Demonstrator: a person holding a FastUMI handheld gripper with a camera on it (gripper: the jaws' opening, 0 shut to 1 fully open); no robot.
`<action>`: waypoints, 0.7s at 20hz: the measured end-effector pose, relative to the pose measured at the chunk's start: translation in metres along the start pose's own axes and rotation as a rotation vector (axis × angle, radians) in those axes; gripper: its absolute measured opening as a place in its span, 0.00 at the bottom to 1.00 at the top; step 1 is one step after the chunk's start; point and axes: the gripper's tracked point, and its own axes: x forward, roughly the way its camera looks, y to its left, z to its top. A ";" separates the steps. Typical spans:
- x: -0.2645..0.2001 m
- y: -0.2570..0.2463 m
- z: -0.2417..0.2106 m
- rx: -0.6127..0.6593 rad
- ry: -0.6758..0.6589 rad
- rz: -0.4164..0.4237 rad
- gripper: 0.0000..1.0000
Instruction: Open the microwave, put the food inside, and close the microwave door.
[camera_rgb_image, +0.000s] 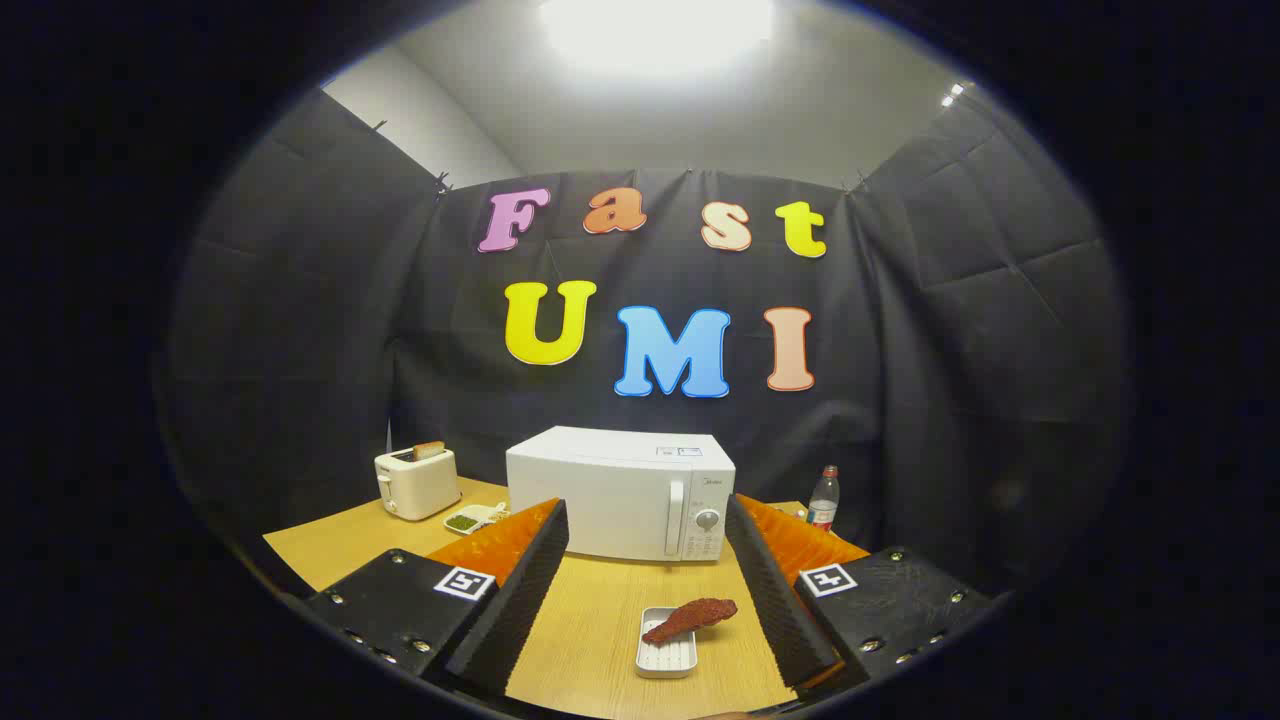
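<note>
Gripper (646, 520): its two fingers stand wide apart, holding nothing, angled over the wooden table (320, 545).
Between the fingers, close in: a small white ridged tray (665, 658) lies flat on the table, nearer the right finger than the left.
Food: a reddish-brown piece of meat (692, 619) lies slantwise on the tray's far end, its upper tip overhanging the rim toward the right finger; neither finger touches it.
Beyond the fingers: a white microwave (610, 490) sits on the table with its door shut, handle and control dial on the side toward the right finger. It stands well apart from the tray, with bare tabletop between them.
Beyond the left finger: a small white dish (468, 520) with something green in it rests just beside the microwave's near left corner.
Farther out on that side: a white toaster (416, 482) stands upright with a slice of bread (429, 450) poking out of its slot.
Beyond the right finger: a clear plastic bottle (823, 499) with a red cap and red label stands upright, just past the microwave's right end, near the booth's dark cloth wall.
</note>
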 end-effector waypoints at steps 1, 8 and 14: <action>0.000 0.001 0.000 0.005 0.001 0.005 0.95; 0.004 -0.004 -0.002 0.009 0.003 0.001 0.95; 0.005 -0.004 -0.003 0.019 0.004 0.001 0.95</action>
